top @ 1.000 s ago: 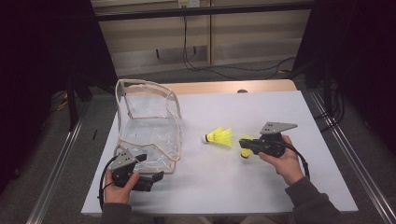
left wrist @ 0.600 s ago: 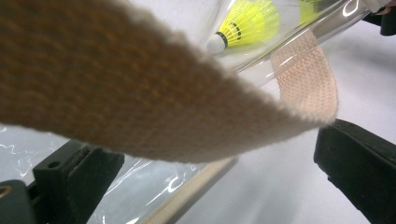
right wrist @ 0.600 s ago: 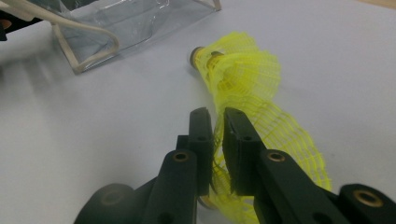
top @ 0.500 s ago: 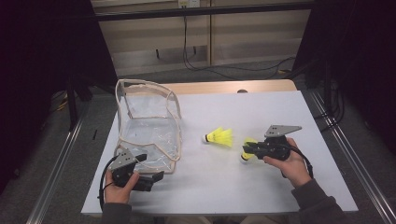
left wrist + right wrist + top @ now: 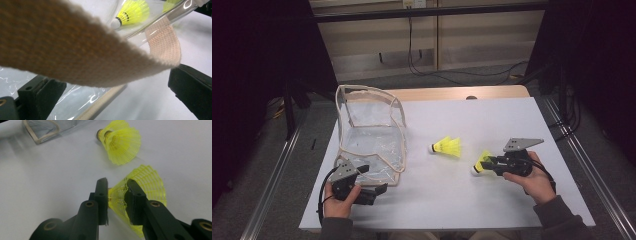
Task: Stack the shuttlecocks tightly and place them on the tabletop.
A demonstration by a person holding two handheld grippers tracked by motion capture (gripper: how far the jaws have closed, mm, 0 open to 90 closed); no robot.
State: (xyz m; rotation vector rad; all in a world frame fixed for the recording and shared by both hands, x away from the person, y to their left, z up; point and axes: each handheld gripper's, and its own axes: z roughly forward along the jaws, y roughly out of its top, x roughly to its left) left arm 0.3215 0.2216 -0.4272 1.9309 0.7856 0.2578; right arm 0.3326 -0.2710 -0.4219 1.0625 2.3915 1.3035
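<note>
A clear plastic bag (image 5: 371,131) with beige trim stands at the table's left. Its beige strap (image 5: 75,47) hangs across my left gripper (image 5: 113,77), whose jaws stand wide apart by the bag's front corner; that left gripper (image 5: 373,180) is open. One yellow shuttlecock (image 5: 447,146) lies loose mid-table, also seen as shuttlecock (image 5: 120,141). A second shuttlecock (image 5: 483,160) rests on the table at my right gripper (image 5: 490,165). The right gripper (image 5: 116,182) has just been opening its jaws, and the mesh skirt of that shuttlecock (image 5: 150,182) sits between them, loose.
The white table (image 5: 502,115) has bare surface behind and to the right of the shuttlecocks. A wooden edge runs along its far side, with metal rails left and right and dark floor beyond.
The right gripper has drifted slightly right and nearer the person, shuttlecock staying at its tips, and its jaws have parted. The left gripper and bag have stayed put.
</note>
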